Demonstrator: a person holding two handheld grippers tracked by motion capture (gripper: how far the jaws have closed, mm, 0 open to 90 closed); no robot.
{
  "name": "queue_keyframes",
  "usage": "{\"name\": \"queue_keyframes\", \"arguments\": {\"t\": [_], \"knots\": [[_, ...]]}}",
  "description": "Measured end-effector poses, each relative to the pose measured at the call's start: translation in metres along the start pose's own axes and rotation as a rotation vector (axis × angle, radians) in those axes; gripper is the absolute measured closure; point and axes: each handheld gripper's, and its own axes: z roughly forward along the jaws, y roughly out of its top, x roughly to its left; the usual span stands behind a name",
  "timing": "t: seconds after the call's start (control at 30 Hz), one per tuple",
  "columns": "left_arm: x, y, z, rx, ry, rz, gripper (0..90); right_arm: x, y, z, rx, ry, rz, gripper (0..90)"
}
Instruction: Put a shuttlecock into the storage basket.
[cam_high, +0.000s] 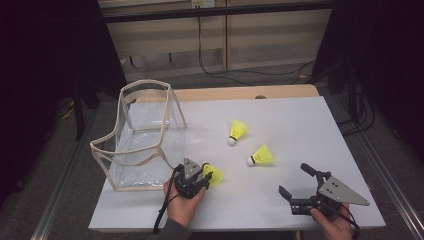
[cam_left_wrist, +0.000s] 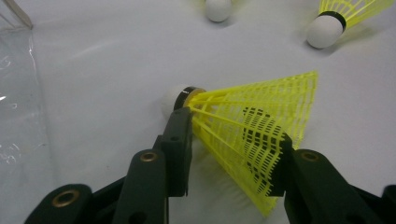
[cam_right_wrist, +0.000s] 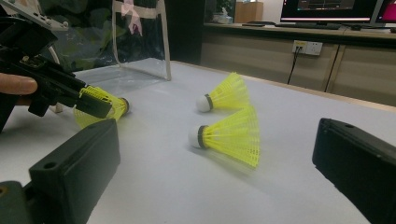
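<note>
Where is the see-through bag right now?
In the high view the clear bag stands on the left part of the white table, next to the left gripper, whose jaws are around a yellow shuttlecock.

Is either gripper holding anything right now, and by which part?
The left gripper has a yellow shuttlecock between its jaws, clamped across the mesh skirt near the cork. The right gripper is open, holding nothing.

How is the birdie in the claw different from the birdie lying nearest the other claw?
The left claw has its jaws around the netted skirt of one birdie, right beside the clear bag. The other birdie lies free on the white table, nothing touching it, farther from the bag. Both are yellow with white round tips, lying on their sides.
</note>
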Motion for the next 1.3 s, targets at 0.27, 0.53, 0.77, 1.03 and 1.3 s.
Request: {"name": "queue_keyframes", "arguments": {"t": [0.27, 0.53, 0.77, 1.03, 1.3], "knots": [[-0.0003, 0.0000, 0.0002, 0.002, 0.006, 0.002, 69.0, -0.0002, 0.0001, 0.0000, -0.004, -0.001, -0.002, 0.8], [0.0008, 0.0000, -0.0002, 0.006, 0.012, 0.011, 78.2, 0.0002, 0.0003, -0.0001, -0.004, 0.000, -0.002, 0.8], [0.0015, 0.0004, 0.0004, 0.010, 0.002, 0.012, 84.3, -0.0004, 0.0004, -0.0002, -0.006, -0.001, -0.007, 0.8], [0.0028, 0.0028, -0.0006, 0.025, -0.054, 0.015, 86.8, -0.0013, 0.0006, -0.0011, -0.007, -0.007, -0.001, 0.9], [0.0024, 0.0080, -0.0040, 0.036, -0.112, 0.007, 87.4, -0.0021, 0.0010, -0.0017, -0.010, -0.007, -0.003, 0.8]]}}
